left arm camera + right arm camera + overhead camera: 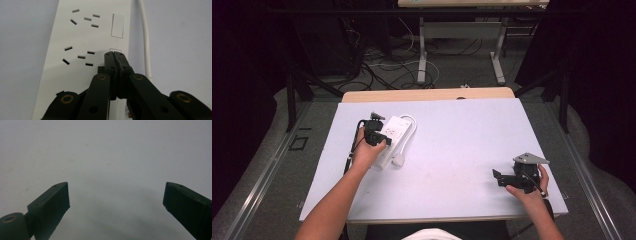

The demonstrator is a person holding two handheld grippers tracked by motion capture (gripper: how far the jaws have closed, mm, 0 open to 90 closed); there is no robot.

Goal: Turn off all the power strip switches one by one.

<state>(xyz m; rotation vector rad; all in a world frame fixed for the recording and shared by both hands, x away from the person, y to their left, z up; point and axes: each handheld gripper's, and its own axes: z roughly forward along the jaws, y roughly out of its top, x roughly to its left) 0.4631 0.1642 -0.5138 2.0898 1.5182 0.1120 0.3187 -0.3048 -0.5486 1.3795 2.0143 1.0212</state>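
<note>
The white power strip (82, 50) lies flat on the tabletop (452, 145), directly under the left tool (115, 53), whose jaws are pressed together with nothing between them, tips on a small rocker switch (115, 50) at the strip's edge. It looks rigid, smooth and fairly light, likely to slide when pushed; gripping across its narrow sides seems safest. Its stiff white cable (146, 42) runs just beside the tool. The right tool (116, 202) stands wide apart, well off over bare tabletop.

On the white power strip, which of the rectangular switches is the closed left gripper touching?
The nearer, lower switch: the left gripper has its shut fingers' tips on it. The other switch lies farther up the power strip, untouched.
</note>
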